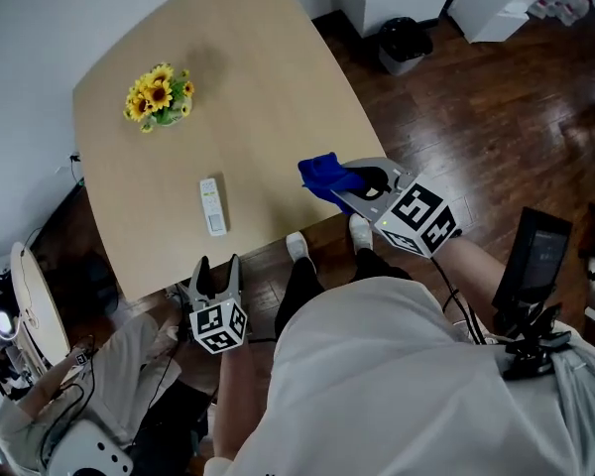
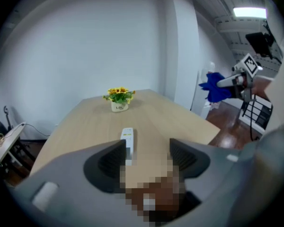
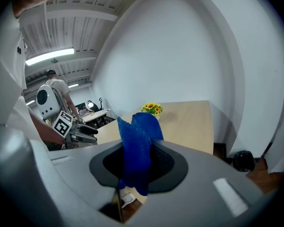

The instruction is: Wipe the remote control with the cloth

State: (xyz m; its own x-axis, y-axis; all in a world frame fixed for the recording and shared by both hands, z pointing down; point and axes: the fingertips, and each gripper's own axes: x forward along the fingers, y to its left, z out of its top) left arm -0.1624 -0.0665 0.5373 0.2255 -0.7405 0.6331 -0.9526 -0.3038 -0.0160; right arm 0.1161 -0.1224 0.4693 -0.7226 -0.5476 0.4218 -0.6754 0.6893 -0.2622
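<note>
A white remote control (image 1: 212,205) (image 2: 127,139) lies flat on the light wooden table (image 1: 258,87), near its front edge. My right gripper (image 1: 342,183) (image 3: 138,161) is shut on a bunched blue cloth (image 1: 324,175) (image 3: 138,141), held above the table's front right corner, well right of the remote. The cloth (image 2: 216,87) also shows far right in the left gripper view. My left gripper (image 1: 216,271) (image 2: 147,157) hovers just off the front edge, below the remote, open with nothing between its jaws.
A small pot of yellow sunflowers (image 1: 160,96) (image 2: 118,97) (image 3: 152,109) stands at the table's back left. Dark wood floor (image 1: 476,117) lies to the right, with a black bin (image 1: 405,41). A tripod with a phone (image 1: 537,261) stands at right. A person with a white backpack (image 3: 49,100) stands behind.
</note>
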